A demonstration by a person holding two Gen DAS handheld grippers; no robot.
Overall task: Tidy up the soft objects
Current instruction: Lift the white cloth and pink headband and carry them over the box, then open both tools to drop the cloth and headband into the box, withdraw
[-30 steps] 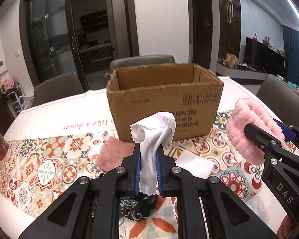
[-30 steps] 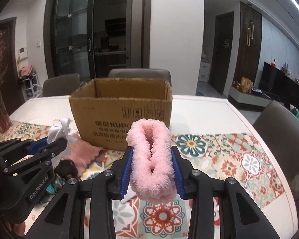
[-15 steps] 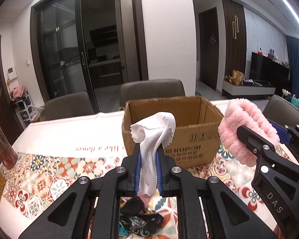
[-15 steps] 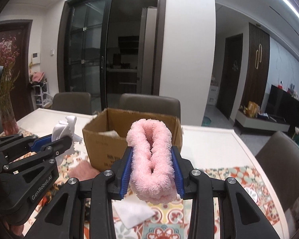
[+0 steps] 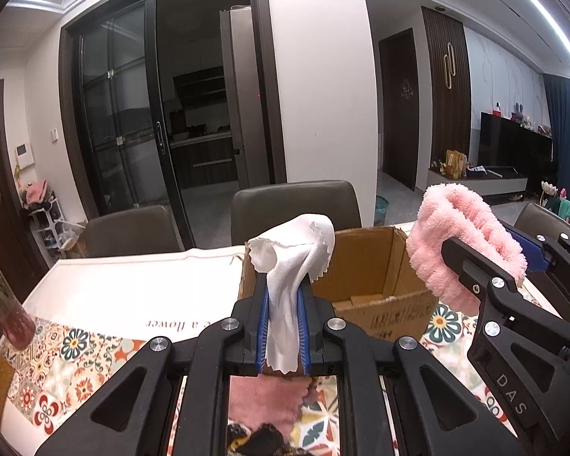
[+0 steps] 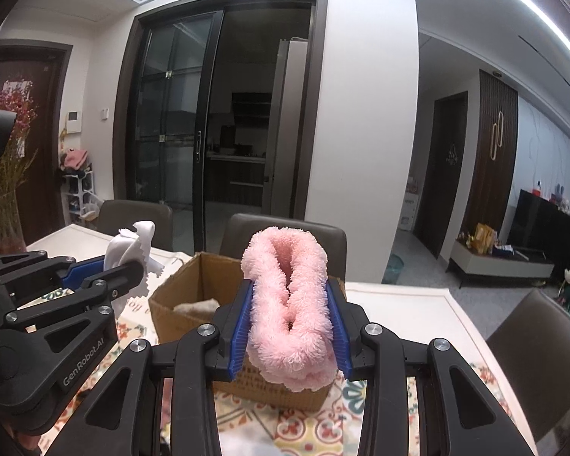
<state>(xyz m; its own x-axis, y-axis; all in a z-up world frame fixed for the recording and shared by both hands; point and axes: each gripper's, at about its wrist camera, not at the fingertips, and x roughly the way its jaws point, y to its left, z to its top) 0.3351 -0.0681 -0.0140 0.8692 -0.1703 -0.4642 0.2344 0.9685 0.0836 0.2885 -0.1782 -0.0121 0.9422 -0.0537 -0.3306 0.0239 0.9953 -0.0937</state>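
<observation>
My left gripper [image 5: 283, 304] is shut on a white cloth [image 5: 292, 262] and holds it raised, in front of the left rim of the open cardboard box [image 5: 376, 292]. My right gripper [image 6: 289, 315] is shut on a fluffy pink cloth [image 6: 288, 304], raised over the box's [image 6: 186, 300] near right side. In the left wrist view the pink cloth [image 5: 463, 239] sits right of the box. In the right wrist view the white cloth [image 6: 133, 247] sits left of the box. Something pale lies inside the box.
The table [image 5: 133, 285] has a white and patterned tile cloth. A pink cloth [image 5: 266, 399] and a dark item [image 5: 262, 440] lie under my left gripper. Grey chairs [image 5: 296, 205] stand behind the table. A vase [image 5: 3, 304] stands at the far left.
Both grippers have risen with their cloths and moved toward the box, which now sits lower and closer, with its inside in view.
</observation>
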